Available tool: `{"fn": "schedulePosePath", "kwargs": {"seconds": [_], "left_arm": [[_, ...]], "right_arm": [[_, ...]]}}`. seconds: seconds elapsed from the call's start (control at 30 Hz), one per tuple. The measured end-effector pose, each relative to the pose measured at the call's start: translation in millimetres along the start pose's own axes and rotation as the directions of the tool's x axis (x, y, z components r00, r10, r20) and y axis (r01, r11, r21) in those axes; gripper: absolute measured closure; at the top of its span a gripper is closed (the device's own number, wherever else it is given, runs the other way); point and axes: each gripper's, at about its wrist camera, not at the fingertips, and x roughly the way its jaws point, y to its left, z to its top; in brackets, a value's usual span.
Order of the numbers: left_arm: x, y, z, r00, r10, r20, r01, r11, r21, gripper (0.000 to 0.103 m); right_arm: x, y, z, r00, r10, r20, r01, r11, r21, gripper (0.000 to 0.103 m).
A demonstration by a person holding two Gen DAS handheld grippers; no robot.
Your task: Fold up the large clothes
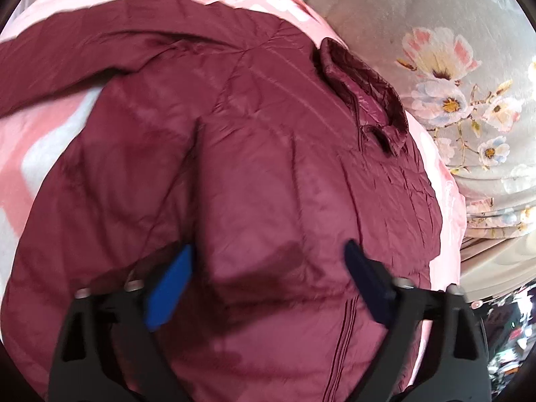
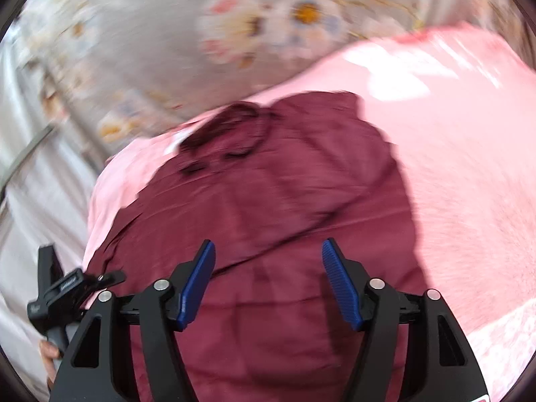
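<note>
We see a dark red jacket (image 1: 268,174) spread across a pink blanket (image 1: 43,147) on a bed; it fills most of both wrist views. Its collar (image 1: 365,100) lies at the far end, next to a grey quilt with flowers (image 1: 445,77) that sits beyond the blanket. One sleeve (image 1: 73,63) stretches off to the left in the left wrist view, lying over the blanket. A fold of the jacket's front overlaps the body, and a stitched seam runs down toward the near edge.

The left tongs (image 1: 268,268) hang over the lower part of the jacket, jaws partly apart, blue pads on each side of a raised puff of fabric. We see nothing pinched; the pads stand clear of the cloth as far as the blur lets us judge.

The right tongs (image 2: 268,274) hover above the jacket too, jaws partly apart, ribbed blue pads facing each other with red fabric below and nothing between them. In the right wrist view the picture is smeared. At its lower left edge a hand (image 2: 50,355) grips a black handle (image 2: 50,298), beside pale bedding (image 2: 40,194).
</note>
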Motion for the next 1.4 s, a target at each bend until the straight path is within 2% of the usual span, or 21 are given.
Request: {"fn": "schedulePosePath", "kwargs": {"seconds": [0.03, 0.07, 0.1, 0.13, 0.3, 0.33, 0.37, 0.4, 0.43, 0.5, 0.57, 0.6, 0.73, 0.83, 1.0, 1.07, 1.2, 1.27, 1.3, 1.33, 1.4], "left_arm": [[2, -4, 2, 1.0, 0.011, 0.003, -0.011, 1.0, 0.015, 0.056], [5, -9, 7, 0.999, 0.034, 0.008, -0.035, 0.999, 0.034, 0.064], [8, -12, 12, 0.999, 0.047, 0.013, -0.047, 0.998, 0.045, 0.086], [9, -12, 17, 0.998, 0.055, 0.019, -0.055, 0.997, 0.051, 0.093], [-10, -20, 45, 0.982, 0.13, 0.139, -0.146, 0.983, 0.111, 0.099], [-15, -22, 50, 0.978, 0.136, 0.16, -0.156, 0.98, 0.12, 0.099], [-19, -23, 53, 0.974, 0.142, 0.177, -0.166, 0.978, 0.126, 0.099], [-24, -24, 57, 0.97, 0.147, 0.194, -0.174, 0.976, 0.13, 0.099], [-26, -24, 59, 0.968, 0.151, 0.201, -0.18, 0.975, 0.13, 0.099], [-27, -22, 59, 0.962, 0.17, 0.215, -0.202, 0.97, 0.136, 0.099], [-16, -20, 57, 0.948, 0.224, 0.228, -0.263, 0.952, 0.158, 0.099], [-8, -21, 56, 0.945, 0.238, 0.224, -0.278, 0.946, 0.166, 0.099], [33, -10, 49, 0.935, 0.308, 0.176, -0.34, 0.921, 0.19, 0.098], [40, -10, 40, 0.918, 0.332, 0.218, -0.379, 0.898, 0.225, 0.098], [48, -19, 24, 0.868, 0.39, 0.307, -0.473, 0.838, 0.273, 0.096], [48, -19, 23, 0.861, 0.398, 0.316, -0.485, 0.829, 0.278, 0.096], [49, -25, 22, 0.849, 0.415, 0.328, -0.507, 0.814, 0.285, 0.095], [48, -26, 22, 0.838, 0.431, 0.335, -0.526, 0.802, 0.285, 0.09], [46, -26, 21, 0.833, 0.437, 0.339, -0.533, 0.798, 0.281, 0.081], [43, -25, 20, 0.829, 0.443, 0.34, -0.539, 0.795, 0.278, 0.065], [24, -21, 17, 0.836, 0.433, 0.338, -0.528, 0.803, 0.276, 0.046]], "right_arm": [[5, -9, 4, 1.0, 0.001, -0.004, -0.001, 1.0, 0.026, 0.048], [10, -22, 12, 1.0, 0.006, -0.011, -0.005, 0.997, 0.072, 0.051], [14, -30, 16, 1.0, 0.012, -0.013, -0.011, 0.995, 0.1, 0.052], [19, -38, 23, 1.0, 0.018, -0.013, -0.016, 0.992, 0.127, 0.053], [45, -62, 52, 1.0, -0.025, -0.005, 0.026, 0.98, 0.195, 0.058], [54, -67, 57, 1.0, -0.01, -0.01, 0.012, 0.975, 0.222, 0.064], [62, -68, 63, 1.0, 0.009, -0.017, -0.005, 0.971, 0.241, 0.086], [64, -68, 66, 0.999, 0.035, -0.018, -0.03, 0.967, 0.252, 0.099], [59, -64, 70, 0.999, 0.05, 0.011, -0.051, 0.966, 0.254, 0.1], [33, -45, 77, 0.99, 0.049, 0.134, -0.072, 0.982, 0.177, 0.101], [11, -23, 76, 0.975, 0.016, 0.224, -0.033, 0.997, 0.073, 0.101], [13, -17, 77, 0.976, -0.014, 0.218, 0.004, 0.999, 0.046, 0.101], [53, -22, 68, 0.982, -0.171, 0.079, 0.172, 0.985, -0.003, 0.101], [74, -35, 59, 0.981, -0.196, -0.01, 0.196, 0.98, 0.017, 0.102], [81, -25, 53, 0.963, -0.269, -0.006, 0.268, 0.962, -0.059, 0.102], [83, -22, 52, 0.957, -0.29, -0.001, 0.289, 0.954, -0.081, 0.102], [81, -29, 50, 0.965, -0.263, -0.006, 0.262, 0.963, -0.062, 0.101], [77, -35, 51, 0.973, -0.231, -0.022, 0.23, 0.972, -0.039, 0.099], [74, -35, 51, 0.973, -0.229, -0.034, 0.228, 0.973, -0.038, 0.098], [68, -34, 49, 0.97, -0.24, -0.048, 0.238, 0.97, -0.04, 0.095], [44, -28, 45, 0.956, -0.293, -0.029, 0.292, 0.955, -0.042, 0.086]]}}
